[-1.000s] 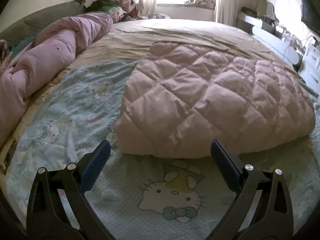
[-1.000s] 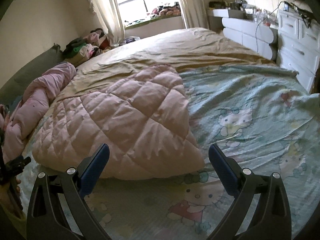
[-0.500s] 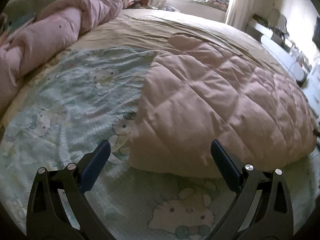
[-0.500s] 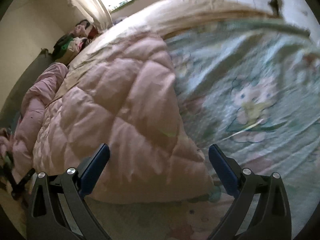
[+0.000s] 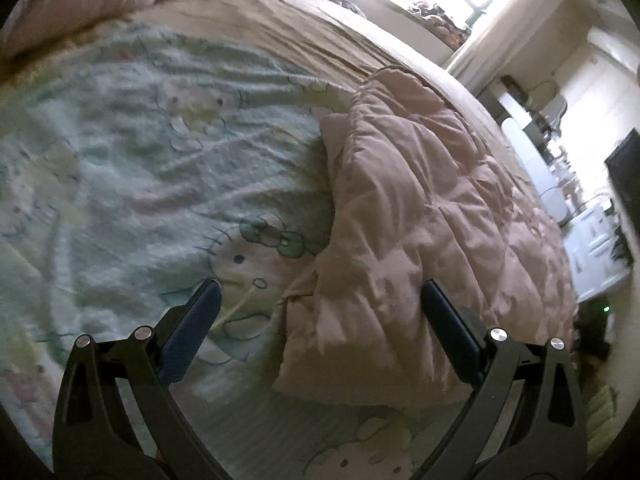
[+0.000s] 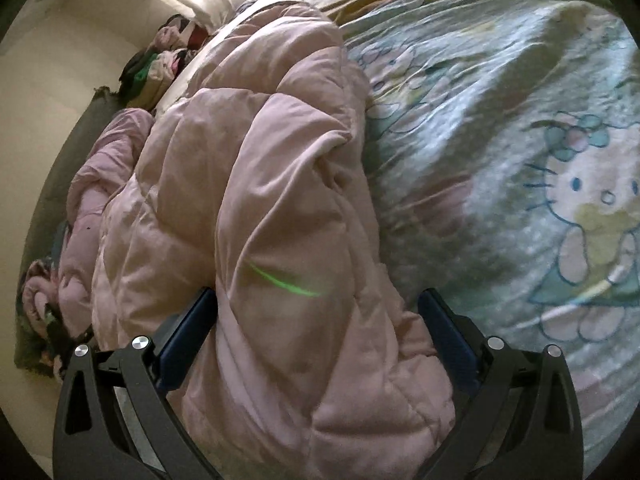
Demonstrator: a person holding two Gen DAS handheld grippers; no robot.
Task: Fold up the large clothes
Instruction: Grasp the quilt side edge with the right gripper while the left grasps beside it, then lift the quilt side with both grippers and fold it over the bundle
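Note:
A pale pink quilted coat [image 5: 420,216] lies folded on the bed's cartoon-cat sheet [image 5: 160,152]. My left gripper [image 5: 320,312] is open, low over the coat's near left corner, with one finger over the sheet and the other over the coat. In the right wrist view the same coat [image 6: 260,200] fills the left half. My right gripper [image 6: 320,316] is open, its jaws on either side of the coat's near right edge, holding nothing.
A rolled pink duvet [image 6: 100,184] and a heap of clothes [image 6: 160,64] lie along the far side by the wall. A tan blanket [image 5: 300,28] covers the far half of the bed. White drawers [image 5: 592,248] stand beyond the bed's right edge.
Both grippers have dropped down and forward toward the coat's near corners and tilted. The coat looks much closer in both views. Both grippers stay open.

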